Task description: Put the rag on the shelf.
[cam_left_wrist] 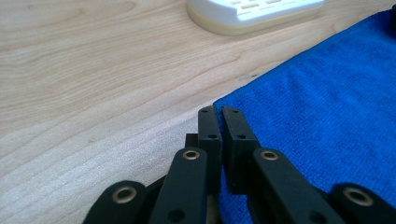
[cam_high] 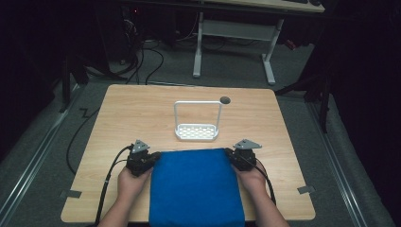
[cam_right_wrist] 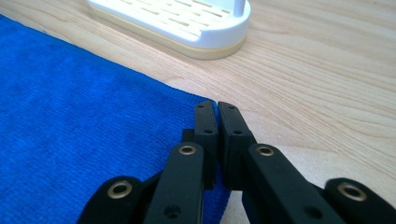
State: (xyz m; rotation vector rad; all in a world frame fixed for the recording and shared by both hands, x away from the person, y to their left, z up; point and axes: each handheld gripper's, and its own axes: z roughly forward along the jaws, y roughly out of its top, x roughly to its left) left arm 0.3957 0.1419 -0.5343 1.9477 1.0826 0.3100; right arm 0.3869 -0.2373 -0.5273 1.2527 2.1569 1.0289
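From the high view, a blue cloth (cam_high: 196, 187) lies flat on the near half of the tabletop (cam_high: 132, 109), its near edge running off toward the person. The left claw (cam_high: 145, 160) sits at the cloth's far left corner and the right claw (cam_high: 235, 157) at the far right corner, each held by a hand (cam_high: 130, 182) coming in from below. Taking both far corners at once looks like the set-up for lifting or folding the cloth evenly, so that neither side sags or drags. Beyond the cloth, just apart from its far edge, stands a white rack (cam_high: 196, 131) with a tall wire hoop. The cloth may be meant to go over that hoop, though this is only a guess.

In the left gripper view, the left claw (cam_left_wrist: 219, 111) is pinched nearly shut right at the cloth's corner (cam_left_wrist: 229, 100). The blue edge appears to run in between the tips, so it seems to be gripping the fabric. The rack's base (cam_left_wrist: 252, 14) lies ahead.

In the right gripper view, the right claw (cam_right_wrist: 215, 105) is likewise closed down on the opposite corner (cam_right_wrist: 205, 99), with cloth under and between the tips and bare wood to its right. The low angle suits sliding onto a thin, flat edge.
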